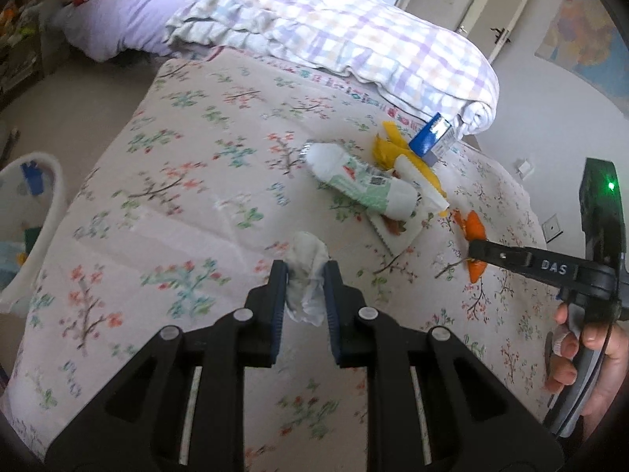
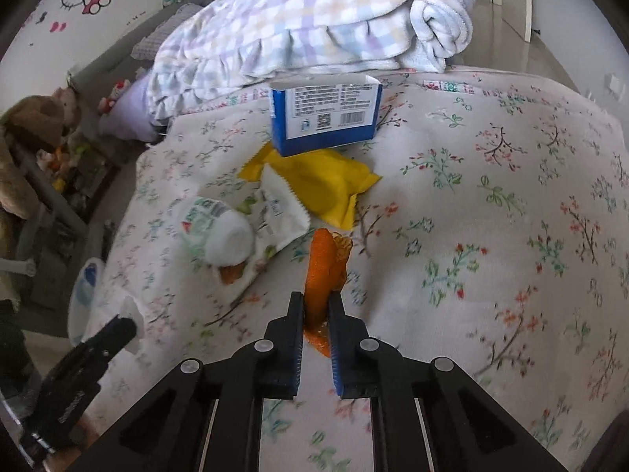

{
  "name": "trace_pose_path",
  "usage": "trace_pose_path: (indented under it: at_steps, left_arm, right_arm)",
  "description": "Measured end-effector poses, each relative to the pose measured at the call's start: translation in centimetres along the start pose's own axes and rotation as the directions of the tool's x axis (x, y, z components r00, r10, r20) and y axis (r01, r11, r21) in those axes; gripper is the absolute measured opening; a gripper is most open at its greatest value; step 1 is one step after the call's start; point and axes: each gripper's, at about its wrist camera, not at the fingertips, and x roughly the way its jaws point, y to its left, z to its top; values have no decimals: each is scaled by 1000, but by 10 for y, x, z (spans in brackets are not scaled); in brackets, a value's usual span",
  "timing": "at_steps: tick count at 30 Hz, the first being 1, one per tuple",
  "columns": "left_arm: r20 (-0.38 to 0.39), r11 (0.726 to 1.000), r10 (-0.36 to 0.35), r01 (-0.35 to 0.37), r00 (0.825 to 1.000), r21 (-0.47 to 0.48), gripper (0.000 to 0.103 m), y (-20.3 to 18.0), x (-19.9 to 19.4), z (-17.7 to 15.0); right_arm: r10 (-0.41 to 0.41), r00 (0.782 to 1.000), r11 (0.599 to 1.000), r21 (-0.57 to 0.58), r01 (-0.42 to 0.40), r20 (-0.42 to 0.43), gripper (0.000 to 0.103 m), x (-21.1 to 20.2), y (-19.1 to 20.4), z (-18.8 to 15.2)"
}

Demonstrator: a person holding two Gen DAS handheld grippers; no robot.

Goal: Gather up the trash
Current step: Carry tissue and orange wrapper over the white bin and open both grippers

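Note:
Trash lies on a floral bedspread (image 1: 188, 181). My left gripper (image 1: 304, 275) is shut on a crumpled white tissue (image 1: 306, 267) just above the bed. My right gripper (image 2: 316, 306) is shut on an orange wrapper (image 2: 322, 267); it also shows in the left wrist view (image 1: 473, 232). A white and green bottle (image 1: 361, 185) lies on a white snack packet (image 2: 275, 216). Beside them lie a yellow wrapper (image 2: 326, 185) and a blue and white box (image 2: 326, 118).
A folded checked blanket (image 1: 334, 27) lies at the far end of the bed. A white bin (image 1: 35, 212) holding trash stands on the floor left of the bed. A lilac pillow (image 1: 118, 23) and toys lie beyond. The left gripper shows at the lower left of the right wrist view (image 2: 118, 330).

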Motion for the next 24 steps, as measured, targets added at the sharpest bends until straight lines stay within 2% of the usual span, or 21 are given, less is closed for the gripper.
trace_pose_path:
  at_steps: [5,11,24]
  left_arm:
    - [21,999,5,-4,1000,-41,21,19,-21,-6]
    - [62,997,30,-26,998,-67,21,43,-47,-12]
    - [144,981,140,-118,980,-153,21,115,-87,-18]
  right_arm:
    - [26,999,1000,-2,-26,-20,12,-10,16,-12]
    - [54,998,996,-71,-56,-37,12,-14,52,-27]
    - [110,992,975,-189,-119,-58,12,-8,134,-43]
